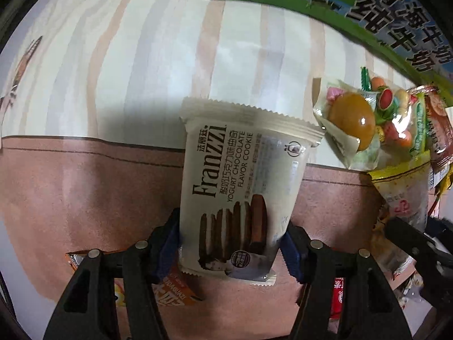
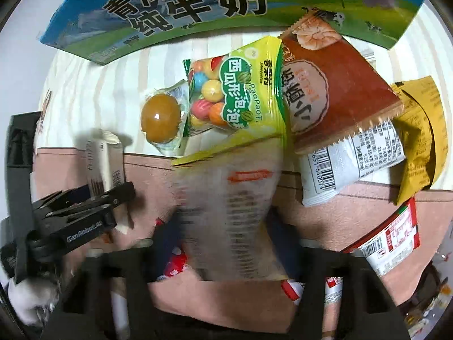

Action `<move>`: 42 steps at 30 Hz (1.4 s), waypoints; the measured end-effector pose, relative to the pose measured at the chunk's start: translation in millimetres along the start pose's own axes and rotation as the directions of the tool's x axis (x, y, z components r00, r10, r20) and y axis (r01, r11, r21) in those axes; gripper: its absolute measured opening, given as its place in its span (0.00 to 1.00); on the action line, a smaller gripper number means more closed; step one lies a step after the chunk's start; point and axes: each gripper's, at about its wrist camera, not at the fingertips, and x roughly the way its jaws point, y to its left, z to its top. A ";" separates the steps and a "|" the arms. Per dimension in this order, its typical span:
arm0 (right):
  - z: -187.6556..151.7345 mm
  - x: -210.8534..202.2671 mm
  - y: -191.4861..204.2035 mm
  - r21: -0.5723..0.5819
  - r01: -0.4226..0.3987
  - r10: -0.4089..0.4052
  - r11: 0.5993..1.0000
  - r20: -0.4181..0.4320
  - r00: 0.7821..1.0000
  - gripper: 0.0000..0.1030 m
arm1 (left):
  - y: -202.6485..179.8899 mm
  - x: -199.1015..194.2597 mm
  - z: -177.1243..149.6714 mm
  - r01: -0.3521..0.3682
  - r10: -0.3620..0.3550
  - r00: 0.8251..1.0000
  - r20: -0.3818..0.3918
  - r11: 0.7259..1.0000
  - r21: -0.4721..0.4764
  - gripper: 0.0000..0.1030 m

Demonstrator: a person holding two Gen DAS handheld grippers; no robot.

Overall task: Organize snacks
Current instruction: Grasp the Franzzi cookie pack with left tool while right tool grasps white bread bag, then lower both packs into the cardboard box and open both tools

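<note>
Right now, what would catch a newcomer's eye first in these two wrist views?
The cream Franzzi cookie pack fills the middle of the left wrist view, clamped at its lower end by the left gripper. In the right wrist view, the right gripper is closed on a blurred pale packet, below a heap of bright snack bags topped by the gumball bag. Behind stands the blue-green milk carton.

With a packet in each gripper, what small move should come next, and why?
Probably carry the Franzzi cookie packet toward the milk carton box. The left gripper already has its jaws closed on it, and the right gripper grips a pale printed packet, so neither needs regrasping.
</note>
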 end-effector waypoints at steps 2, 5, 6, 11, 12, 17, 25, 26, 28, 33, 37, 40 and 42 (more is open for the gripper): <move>-4.8 2.3 -4.8 0.096 -0.052 0.053 0.994 -0.001 0.999 0.54 | 4.3 -2.3 -5.0 0.015 -0.015 1.000 0.002 1.000 -0.015 0.57; -14.4 4.5 -27.0 0.264 -0.201 0.215 0.943 -0.023 0.976 0.56 | 2.6 2.8 -19.5 0.036 -0.036 0.999 -0.009 0.999 -0.027 0.59; -15.7 5.0 -29.4 0.263 -0.194 0.210 0.945 -0.032 0.977 0.58 | 4.5 6.8 -20.5 0.038 -0.038 0.999 -0.004 0.999 -0.031 0.60; -30.5 16.6 -9.5 0.142 -0.093 0.100 0.985 -0.040 0.994 0.67 | 3.8 12.5 -25.8 0.018 -0.018 1.000 0.010 0.999 -0.027 0.57; -33.5 17.8 -7.2 0.132 -0.076 0.081 0.988 -0.030 0.996 0.63 | 4.1 11.2 -27.0 0.013 -0.012 1.000 0.019 1.000 -0.025 0.56; -47.4 9.0 5.5 0.128 -0.079 0.078 0.989 0.008 0.997 0.41 | -1.3 -13.3 -36.7 0.040 -0.038 0.997 0.060 0.998 -0.037 0.55; -46.0 -65.3 2.7 0.121 -0.237 0.226 0.964 0.100 0.969 0.40 | 6.3 -72.8 -46.3 0.163 -0.158 0.981 0.111 0.986 -0.037 0.53; -44.4 -75.4 3.0 0.119 -0.253 0.241 0.960 0.113 0.964 0.40 | 6.0 -80.7 -45.2 0.177 -0.172 0.978 0.121 0.983 -0.037 0.53; -42.7 -96.2 0.7 0.106 -0.281 0.266 0.954 0.138 0.954 0.40 | 4.8 -103.0 -46.4 0.202 -0.196 0.968 0.155 0.979 -0.023 0.53; -20.1 -161.1 -3.4 0.063 -0.334 0.311 0.941 0.234 0.921 0.40 | -17.9 -179.7 -27.0 0.259 -0.259 0.928 0.270 0.965 0.036 0.53; 18.2 -205.7 -8.0 0.034 -0.318 0.291 0.947 0.322 0.901 0.40 | -39.8 -228.5 14.8 0.237 -0.257 0.898 0.356 0.966 0.100 0.53; 64.3 -218.0 -12.3 0.038 -0.261 0.229 0.965 0.370 0.900 0.40 | -51.2 -245.0 59.2 0.168 -0.203 0.889 0.411 0.979 0.119 0.53; 93.4 -218.8 -16.8 0.051 -0.213 0.177 0.976 0.391 0.903 0.40 | -53.3 -247.5 84.1 0.131 -0.168 0.891 0.422 0.985 0.116 0.53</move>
